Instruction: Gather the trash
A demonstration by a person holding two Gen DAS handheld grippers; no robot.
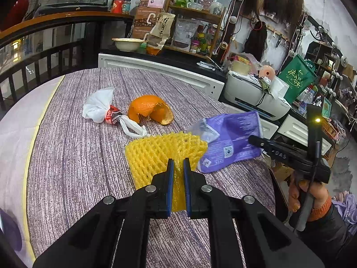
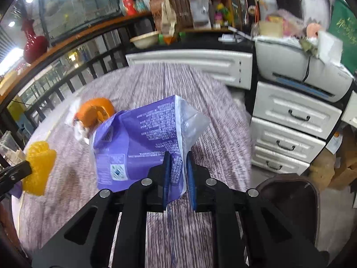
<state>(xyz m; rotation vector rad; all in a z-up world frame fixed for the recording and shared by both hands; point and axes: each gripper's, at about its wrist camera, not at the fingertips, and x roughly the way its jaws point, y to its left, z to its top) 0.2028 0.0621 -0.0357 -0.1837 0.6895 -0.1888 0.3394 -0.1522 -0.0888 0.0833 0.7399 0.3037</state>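
Note:
My left gripper point(image 1: 177, 163) is shut on the near edge of a yellow foam fruit net point(image 1: 160, 149), which lies on the purple-striped table point(image 1: 78, 156). In the right wrist view the net point(image 2: 39, 163) is at the far left. My right gripper point(image 2: 178, 158) is shut on a corner of a purple plastic wrapper point(image 2: 138, 134), which stands up off the table. The left wrist view shows that wrapper point(image 1: 232, 138) right of the net, with the right gripper point(image 1: 253, 139) at its edge. An orange peel point(image 1: 149, 109) and a crumpled white tissue with a red wrapper point(image 1: 100, 107) lie farther back.
A white cabinet with a printer point(image 1: 252, 93) stands beyond the table's right edge, with white drawers point(image 2: 290, 122) below. A brown chair point(image 2: 290, 201) sits at the near right. A person's hand point(image 1: 312, 194) holds the right gripper's handle. A dark railing runs along the left.

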